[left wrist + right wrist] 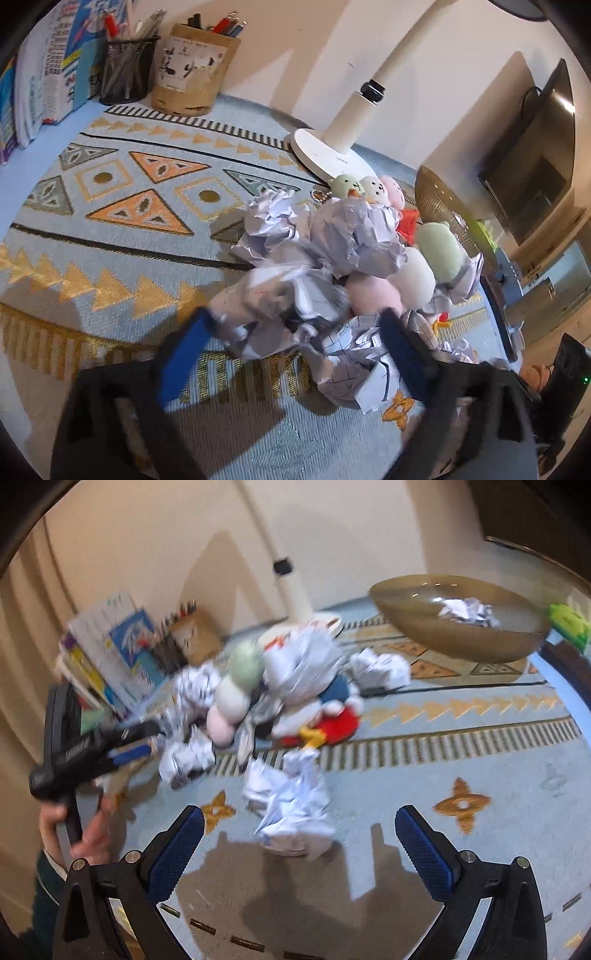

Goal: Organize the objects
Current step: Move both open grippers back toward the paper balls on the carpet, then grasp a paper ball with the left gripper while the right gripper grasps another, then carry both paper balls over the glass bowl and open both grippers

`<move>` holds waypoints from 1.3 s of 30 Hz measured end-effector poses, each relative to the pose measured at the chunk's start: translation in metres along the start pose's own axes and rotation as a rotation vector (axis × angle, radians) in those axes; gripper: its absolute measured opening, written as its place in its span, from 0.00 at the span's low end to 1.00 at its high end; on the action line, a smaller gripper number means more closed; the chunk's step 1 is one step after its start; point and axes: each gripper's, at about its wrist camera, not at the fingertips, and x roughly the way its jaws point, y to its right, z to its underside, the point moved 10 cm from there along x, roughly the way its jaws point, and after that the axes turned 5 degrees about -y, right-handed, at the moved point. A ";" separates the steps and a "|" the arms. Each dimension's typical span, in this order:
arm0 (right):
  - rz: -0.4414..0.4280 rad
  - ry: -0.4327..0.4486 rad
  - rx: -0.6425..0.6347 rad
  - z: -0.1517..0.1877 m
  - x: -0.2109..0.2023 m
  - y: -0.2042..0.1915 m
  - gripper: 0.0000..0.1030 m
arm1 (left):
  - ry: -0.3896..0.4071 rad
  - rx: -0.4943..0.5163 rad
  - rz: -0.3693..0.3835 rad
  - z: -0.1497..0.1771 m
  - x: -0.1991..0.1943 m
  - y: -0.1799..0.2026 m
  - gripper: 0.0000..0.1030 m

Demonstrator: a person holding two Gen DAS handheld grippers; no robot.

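On a patterned cloth (122, 221), the left gripper (295, 354) hangs with fingers spread wide on either side of a crumpled paper ball (291, 295), at the near edge of a heap of paper wads and soft toys (406, 269); blur makes it hard to tell whether the pads touch the paper. The right gripper (299, 843) is likewise released, poised over another paper wad (291, 805) lying apart from the heap. One paper ball (467, 611) sits in a brown bowl (406, 627). Behind stand a lamp base (325, 155), pen holders (127, 70) and books (40, 77)
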 end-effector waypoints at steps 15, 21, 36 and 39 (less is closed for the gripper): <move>0.153 0.138 -0.080 -0.016 -0.021 -0.005 0.43 | 0.210 0.125 -0.046 0.002 -0.040 0.020 0.41; 0.212 0.133 -0.021 -0.014 -0.029 0.030 0.43 | 0.191 0.098 -0.039 0.002 -0.035 0.014 0.41; 0.191 0.395 0.276 -0.136 -0.160 0.141 0.43 | 0.263 0.339 0.144 -0.109 -0.072 0.249 0.41; 0.210 0.411 0.333 -0.169 -0.165 0.163 0.44 | 0.190 0.331 0.150 -0.126 -0.022 0.276 0.41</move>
